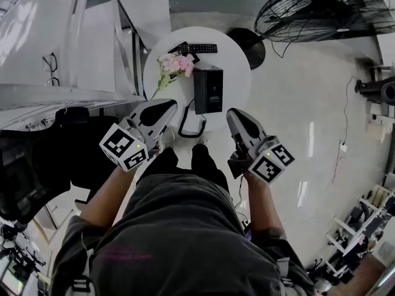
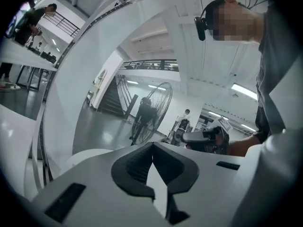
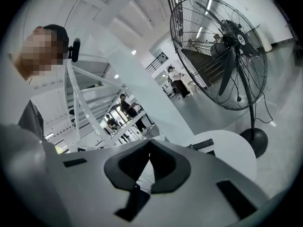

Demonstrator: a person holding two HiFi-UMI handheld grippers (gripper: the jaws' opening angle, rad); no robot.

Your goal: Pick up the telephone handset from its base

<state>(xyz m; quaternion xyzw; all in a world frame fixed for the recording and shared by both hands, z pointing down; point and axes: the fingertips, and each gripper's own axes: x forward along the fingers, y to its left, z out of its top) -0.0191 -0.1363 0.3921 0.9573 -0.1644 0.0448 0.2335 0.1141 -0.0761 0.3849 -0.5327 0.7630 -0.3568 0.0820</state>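
Note:
The black telephone stands on the small round white table, and its black cord trails toward the table's near edge. I cannot tell the handset apart from the base. My left gripper hovers at the table's near left edge, jaws together and empty. My right gripper hangs at the near right edge, also shut with nothing in it. In the left gripper view the left gripper has its tips meeting and points past the table. In the right gripper view the right gripper looks over the table top.
A black remote and pink flowers lie on the table's far side. A large floor fan stands at the back right. A white slanted structure rises at the left, with a dark chair below it.

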